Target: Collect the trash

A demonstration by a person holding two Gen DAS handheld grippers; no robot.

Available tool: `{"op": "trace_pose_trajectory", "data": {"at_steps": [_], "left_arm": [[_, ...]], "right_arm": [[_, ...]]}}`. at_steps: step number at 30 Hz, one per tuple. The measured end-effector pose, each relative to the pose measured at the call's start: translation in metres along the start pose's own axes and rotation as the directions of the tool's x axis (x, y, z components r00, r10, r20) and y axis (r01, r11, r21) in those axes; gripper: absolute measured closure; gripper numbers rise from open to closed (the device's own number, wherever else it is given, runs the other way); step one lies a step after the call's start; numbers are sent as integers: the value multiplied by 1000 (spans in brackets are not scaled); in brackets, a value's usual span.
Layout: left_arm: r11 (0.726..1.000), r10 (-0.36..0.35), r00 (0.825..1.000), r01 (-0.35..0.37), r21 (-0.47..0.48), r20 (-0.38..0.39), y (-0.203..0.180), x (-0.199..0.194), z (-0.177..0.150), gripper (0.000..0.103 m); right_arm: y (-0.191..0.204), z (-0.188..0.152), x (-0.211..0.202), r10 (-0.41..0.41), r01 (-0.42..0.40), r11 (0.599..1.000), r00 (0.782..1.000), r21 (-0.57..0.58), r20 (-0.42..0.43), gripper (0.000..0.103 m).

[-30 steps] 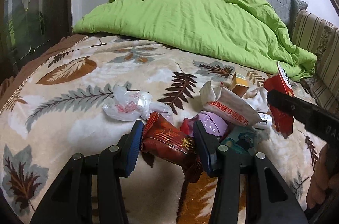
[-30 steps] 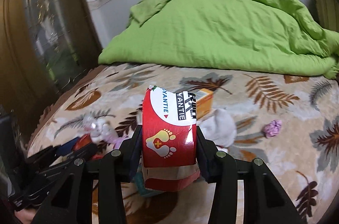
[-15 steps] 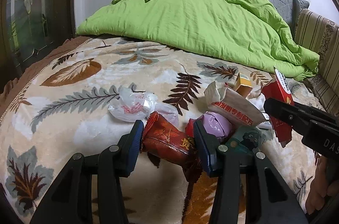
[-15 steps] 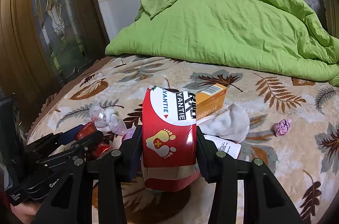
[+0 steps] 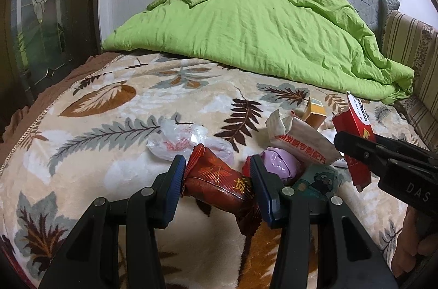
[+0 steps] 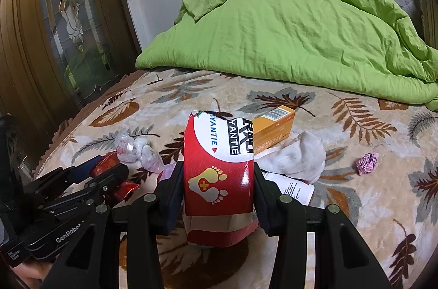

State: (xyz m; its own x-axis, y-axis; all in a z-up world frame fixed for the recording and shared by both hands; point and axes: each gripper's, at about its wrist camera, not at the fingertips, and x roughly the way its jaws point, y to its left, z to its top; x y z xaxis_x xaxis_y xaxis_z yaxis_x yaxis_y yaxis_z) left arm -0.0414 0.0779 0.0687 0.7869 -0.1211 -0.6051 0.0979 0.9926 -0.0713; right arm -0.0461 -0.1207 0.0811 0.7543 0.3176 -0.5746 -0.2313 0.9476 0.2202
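Where the right wrist view looks past its load, a crumpled pink wad (image 6: 367, 163) and white sock (image 6: 297, 159) lie on the leaf blanket (image 6: 356, 207) (left view misses the wad). Right gripper (image 6: 218, 186) clamps a red-and-white packet (image 6: 218, 168), upright. Left gripper (image 5: 216, 186) pinches a red-brown wrapper (image 5: 219, 183), angled down over the trash pile beside a purple wrapper (image 5: 279, 163).

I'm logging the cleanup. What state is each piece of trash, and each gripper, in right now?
Left gripper: shut on the red-brown wrapper.
Right gripper: shut on the red box, torn open on top.
Orange box: lying on the blanket, closed.
Clear bag: crumpled, loose.
Pink wad: crumpled, lying apart.
White sock: lying limp.
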Motion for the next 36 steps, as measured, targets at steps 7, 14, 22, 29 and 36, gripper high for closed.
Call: {"op": "trace_pose_trajectory", "data": {"at_steps": [7,14,22,29,36], "left_arm": [[1000,28,1000,-28,-6,12,4,-7,2,56],[999,31,999,-31,-19,10,3,-10,2,56],[998,56,998,-57,23,31,-8,-37,4,56],[999,40,998,-40,-14,49,-2,-37,1,56],[999,16,999,-15,-35,32,1,-32,1,56]], "right_arm": [[2,-1,1,-1,1,1000,1000,1,-4,54],[6,-1,1,-11,11,1000,1000,-11,0,54],[7,-2,0,-6,6,1000,1000,-9,-9,54],[23,-4,1,-34,33,996,999,-78,-12,54],[29,-4,5,-90,86,988,996,-126,-25,54]]}}
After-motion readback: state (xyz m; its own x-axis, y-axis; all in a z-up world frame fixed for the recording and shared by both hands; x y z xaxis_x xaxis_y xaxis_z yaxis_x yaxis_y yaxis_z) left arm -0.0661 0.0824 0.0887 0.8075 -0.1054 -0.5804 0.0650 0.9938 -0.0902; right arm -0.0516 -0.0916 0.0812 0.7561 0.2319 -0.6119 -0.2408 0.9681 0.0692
